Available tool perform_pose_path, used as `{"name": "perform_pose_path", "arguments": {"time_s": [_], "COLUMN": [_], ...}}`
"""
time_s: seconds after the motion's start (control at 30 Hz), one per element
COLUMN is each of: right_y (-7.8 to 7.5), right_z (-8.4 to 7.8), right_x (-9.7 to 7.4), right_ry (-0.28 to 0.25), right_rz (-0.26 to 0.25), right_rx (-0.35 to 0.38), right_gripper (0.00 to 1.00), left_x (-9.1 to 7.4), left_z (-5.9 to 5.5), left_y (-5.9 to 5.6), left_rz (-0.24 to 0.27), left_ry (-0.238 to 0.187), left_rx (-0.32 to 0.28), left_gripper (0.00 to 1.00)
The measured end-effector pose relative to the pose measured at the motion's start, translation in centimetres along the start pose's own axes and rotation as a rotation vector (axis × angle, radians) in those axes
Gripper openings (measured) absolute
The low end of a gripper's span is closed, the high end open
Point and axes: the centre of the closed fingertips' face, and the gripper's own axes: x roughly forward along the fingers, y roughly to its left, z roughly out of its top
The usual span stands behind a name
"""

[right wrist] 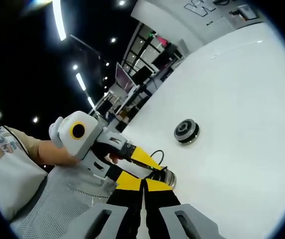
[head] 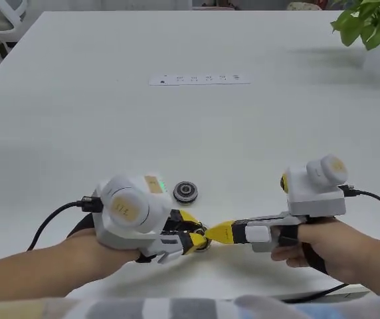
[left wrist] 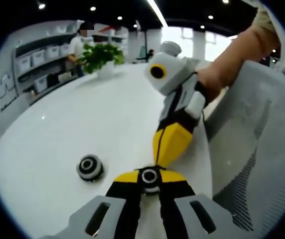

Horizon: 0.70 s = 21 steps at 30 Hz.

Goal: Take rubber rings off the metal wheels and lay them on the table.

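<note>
Between left claw (left wrist: 149, 173) tips — round metal wheel (left wrist: 149, 178), perhaps rubber-ringed.

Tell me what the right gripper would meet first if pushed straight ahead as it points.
Likely the wheel clamped in the left gripper, just off the right gripper's shut fingers.

Smooth glossy table (head: 177, 126); metal wheel (head: 186, 191), matt rubber ring (head: 176, 193).

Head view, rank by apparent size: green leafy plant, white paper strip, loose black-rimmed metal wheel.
1. green leafy plant, cropped by frame
2. white paper strip, longer but thinner, close
3. black-rimmed metal wheel
</note>
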Motion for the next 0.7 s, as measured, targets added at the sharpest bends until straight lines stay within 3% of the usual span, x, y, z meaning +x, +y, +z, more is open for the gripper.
{"name": "perform_pose_path", "arguments": {"time_s": [0.27,0.57,0.7], "right_y": [0.2,-1.2,-0.6], "right_z": [0.1,0.1,0.0], "right_x": [0.0,-0.2,0.0], "right_ry": [-0.011,-0.010,-0.010], "right_rz": [0.013,-0.052,-0.045], "right_rx": [0.022,0.024,0.022], "right_gripper": [0.00,0.00,0.00], "left_x": [0.0,0.1,0.1], "left_z": [0.0,0.1,0.1], "left_y": [0.0,0.2,0.2], "left_rz": [0.001,0.012,0.014], "left_ry": [-0.009,-0.013,-0.015], "left_rx": [-0.004,-0.016,-0.018], "left_gripper": [0.13,0.13,0.13]}}
